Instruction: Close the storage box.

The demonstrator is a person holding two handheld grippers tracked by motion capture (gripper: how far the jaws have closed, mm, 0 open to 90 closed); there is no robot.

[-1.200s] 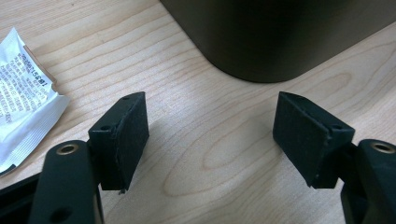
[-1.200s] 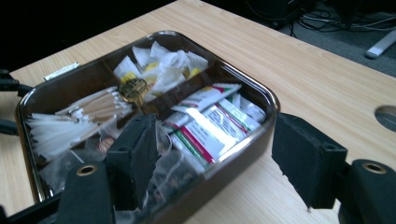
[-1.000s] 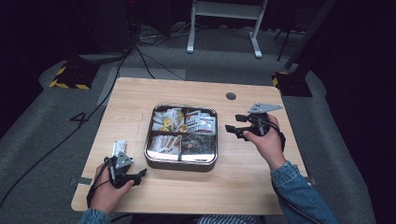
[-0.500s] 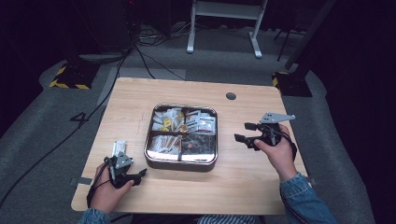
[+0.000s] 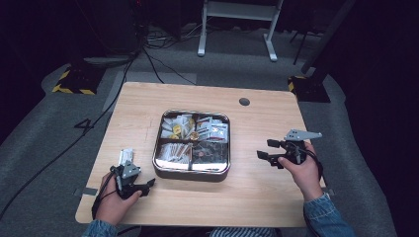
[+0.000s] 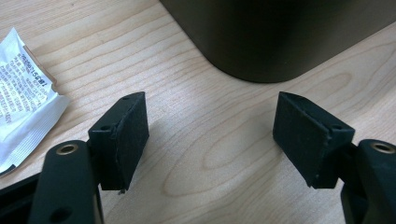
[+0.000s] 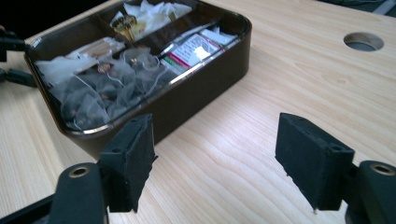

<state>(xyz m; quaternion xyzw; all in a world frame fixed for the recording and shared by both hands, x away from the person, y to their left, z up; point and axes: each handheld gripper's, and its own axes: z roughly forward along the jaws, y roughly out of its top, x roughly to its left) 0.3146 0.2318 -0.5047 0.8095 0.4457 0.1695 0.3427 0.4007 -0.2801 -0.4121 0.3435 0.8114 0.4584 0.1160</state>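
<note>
1. Worktop [image 5: 148,108]: light wood, cable hole [image 5: 244,101] at about 1 o'clock from centre.
2. Tin [image 5: 191,169]: centre of worktop, divided into compartments, holding tea bags [image 7: 93,88] and packets.
3. Right hand-held gripper [image 5: 268,151]: at 3 o'clock from the tin, just off its side and not touching, held by the right hand [image 5: 305,170]. Jaws wide apart, nothing between them.
4. Left hand-held gripper [image 5: 144,185]: at 8 o'clock from the tin, near its corner, low over the worktop. Jaws wide apart, empty.
5. White sachet [image 6: 21,88]: flat on the worktop, just beside the left hand-held gripper, at 9 o'clock from the tin.
</note>
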